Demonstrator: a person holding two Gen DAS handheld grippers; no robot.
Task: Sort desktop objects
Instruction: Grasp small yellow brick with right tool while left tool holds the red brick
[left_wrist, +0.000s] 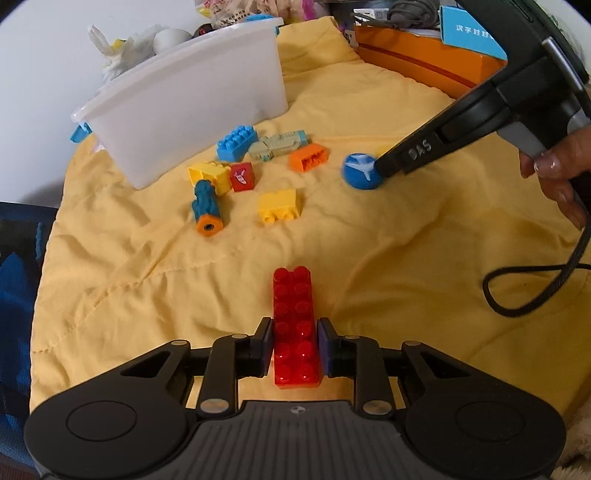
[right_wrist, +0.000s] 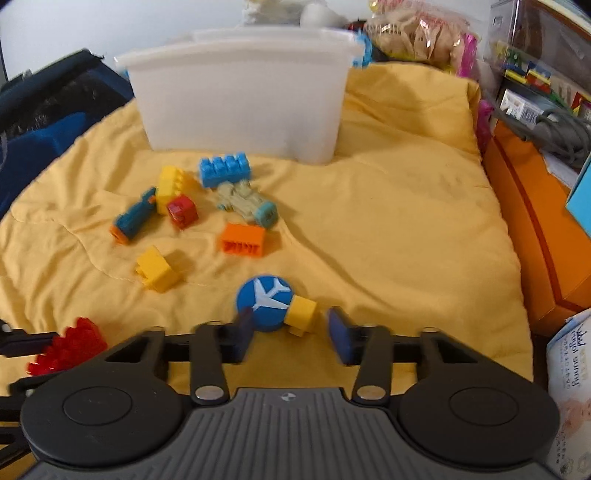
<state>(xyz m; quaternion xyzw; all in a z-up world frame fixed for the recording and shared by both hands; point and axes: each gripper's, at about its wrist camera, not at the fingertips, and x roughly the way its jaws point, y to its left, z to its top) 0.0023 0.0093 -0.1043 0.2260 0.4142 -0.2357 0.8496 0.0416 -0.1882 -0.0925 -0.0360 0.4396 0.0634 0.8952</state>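
Sorting looks barely begun: loose blocks (left_wrist: 236, 142) lie just before the white bin (left_wrist: 192, 110). Left tongs (left_wrist: 294, 347) pinch a red brick (left_wrist: 293, 314) well before it; right tongs (right_wrist: 291, 323) stand spread around the blue airplane disc (right_wrist: 264, 301), nearer the bin.

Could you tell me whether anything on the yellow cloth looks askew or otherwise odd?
Yes: the orange brick lies on its side, its hollow underside facing outward, and the blue-and-orange cylindrical piece lies toppled against the yellow brick. The yellow cloth is rumpled. Nothing looks damaged.
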